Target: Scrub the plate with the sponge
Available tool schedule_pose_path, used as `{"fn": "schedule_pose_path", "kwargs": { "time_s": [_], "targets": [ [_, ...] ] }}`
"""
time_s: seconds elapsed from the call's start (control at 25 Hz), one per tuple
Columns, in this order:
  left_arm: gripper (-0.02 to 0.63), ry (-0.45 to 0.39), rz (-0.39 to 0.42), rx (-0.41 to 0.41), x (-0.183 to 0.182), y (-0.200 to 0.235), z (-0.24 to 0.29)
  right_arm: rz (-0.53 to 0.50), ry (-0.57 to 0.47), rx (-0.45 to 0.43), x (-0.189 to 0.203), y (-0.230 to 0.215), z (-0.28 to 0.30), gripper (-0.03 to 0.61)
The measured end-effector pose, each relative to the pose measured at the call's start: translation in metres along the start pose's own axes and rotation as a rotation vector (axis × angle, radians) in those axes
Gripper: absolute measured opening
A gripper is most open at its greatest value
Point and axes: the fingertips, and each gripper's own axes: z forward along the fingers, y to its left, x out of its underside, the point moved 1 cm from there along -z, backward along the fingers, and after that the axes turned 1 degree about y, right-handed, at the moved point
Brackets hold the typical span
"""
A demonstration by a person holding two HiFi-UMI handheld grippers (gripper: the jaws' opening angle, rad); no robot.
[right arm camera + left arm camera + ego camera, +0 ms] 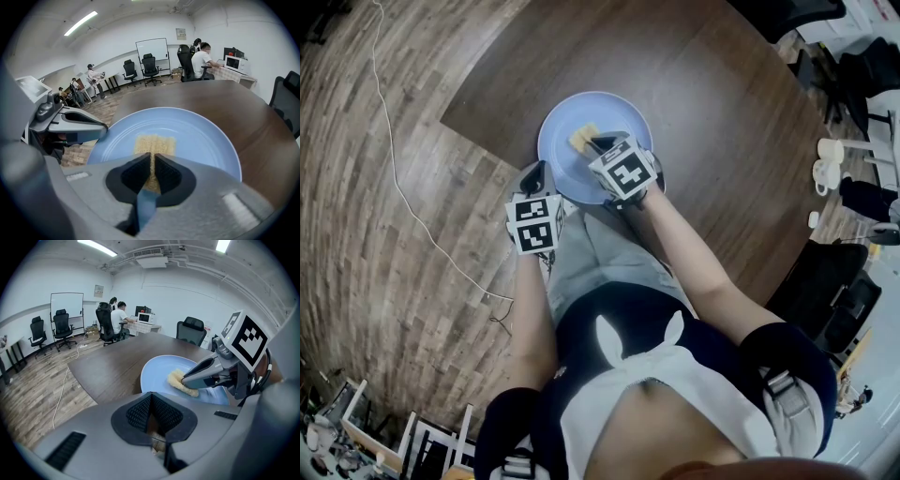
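One yellow rectangular sponge [154,143], one light-blue round plate [213,140], two pairs of tongs: that's the full count. Now the right tongs [152,172] are pinching the sponge's near end. Its long axis runs straight ahead along them, flat on the plate and reaching toward the middle, so the scrub looks like a push out and back. Over at the plate's near-left rim, the left tongs [152,417] are drawn almost together, seemingly nipping the rim to steady it on the dark brown wooden bench [722,141].
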Motion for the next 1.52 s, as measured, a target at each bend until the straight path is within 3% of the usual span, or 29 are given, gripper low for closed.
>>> {"fn": "schedule_pose_path", "kwargs": {
  "time_s": [1.52],
  "targets": [
    [0.003, -0.008, 0.008, 0.003, 0.000, 0.001, 0.000, 0.135, 0.093, 0.211, 0.022, -0.073, -0.020, 0.026]
  ]
}}
